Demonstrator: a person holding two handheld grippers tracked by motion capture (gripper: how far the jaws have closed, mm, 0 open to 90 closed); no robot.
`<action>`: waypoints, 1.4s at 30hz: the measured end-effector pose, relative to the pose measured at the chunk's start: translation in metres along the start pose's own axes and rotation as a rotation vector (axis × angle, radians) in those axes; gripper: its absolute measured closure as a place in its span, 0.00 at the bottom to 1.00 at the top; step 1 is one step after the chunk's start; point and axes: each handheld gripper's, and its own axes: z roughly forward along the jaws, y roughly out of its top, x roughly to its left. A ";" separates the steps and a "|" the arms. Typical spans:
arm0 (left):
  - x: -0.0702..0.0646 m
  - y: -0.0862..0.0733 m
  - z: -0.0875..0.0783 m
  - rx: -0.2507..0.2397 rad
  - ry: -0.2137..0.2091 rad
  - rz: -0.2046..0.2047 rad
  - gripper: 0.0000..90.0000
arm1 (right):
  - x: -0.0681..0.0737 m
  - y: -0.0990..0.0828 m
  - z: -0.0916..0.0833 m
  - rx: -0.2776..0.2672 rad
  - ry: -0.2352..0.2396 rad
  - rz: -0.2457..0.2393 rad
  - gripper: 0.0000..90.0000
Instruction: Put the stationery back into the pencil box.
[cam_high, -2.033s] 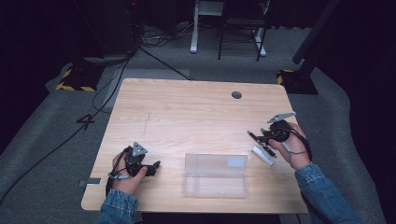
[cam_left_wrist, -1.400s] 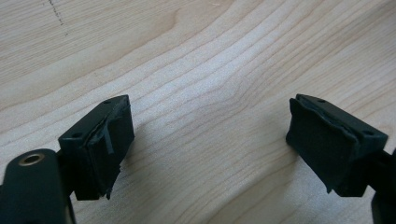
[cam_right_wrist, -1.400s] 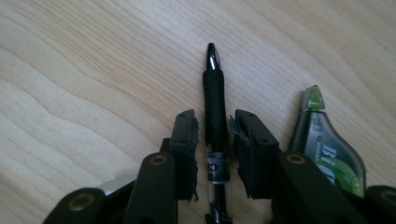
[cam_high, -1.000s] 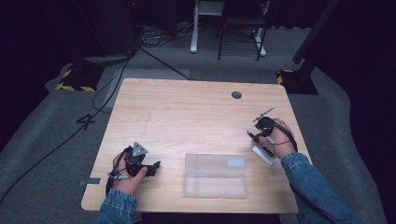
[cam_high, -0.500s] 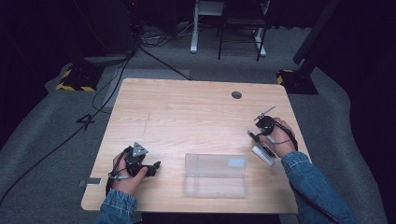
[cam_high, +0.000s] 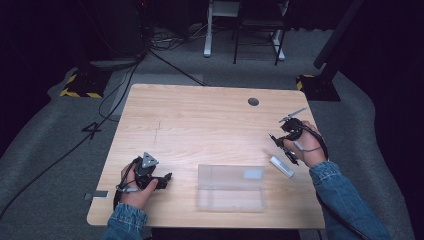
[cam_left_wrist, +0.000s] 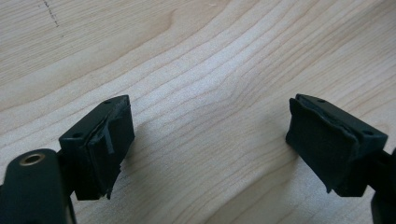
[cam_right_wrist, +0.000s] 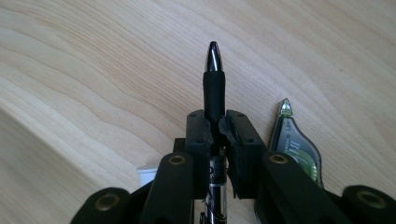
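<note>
Item, pen (cam_right_wrist: 214, 88): pinched in my right gripper (cam_right_wrist: 215, 122) at the bench's (cam_high: 200, 120) right side, long axis running out past the jaws, clear case (cam_high: 230, 186) lying near-left; left gripper (cam_left_wrist: 205, 140) spread, empty.

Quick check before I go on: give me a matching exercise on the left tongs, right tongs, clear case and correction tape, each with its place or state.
Things:
1. left tongs
2. right tongs
3. case
4. correction tape

Places or states:
A. lying on the table just beside the gripped pen
B. open, with bare wood between the pads
C. shut on a pen
D. at the table's near edge, between the two hands

Pairs: 1-B, 2-C, 3-D, 4-A
</note>
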 end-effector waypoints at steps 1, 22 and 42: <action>0.000 0.000 0.000 0.000 0.000 0.000 0.17 | 0.001 0.001 -0.005 -0.012 -0.003 -0.003 0.89; 0.000 0.000 0.000 0.000 0.000 0.000 0.17 | 0.019 0.001 -0.068 -0.179 0.075 -0.030 0.89; 0.000 0.000 0.000 0.000 0.000 0.000 0.17 | 0.094 0.002 -0.083 -0.209 0.195 -0.215 0.89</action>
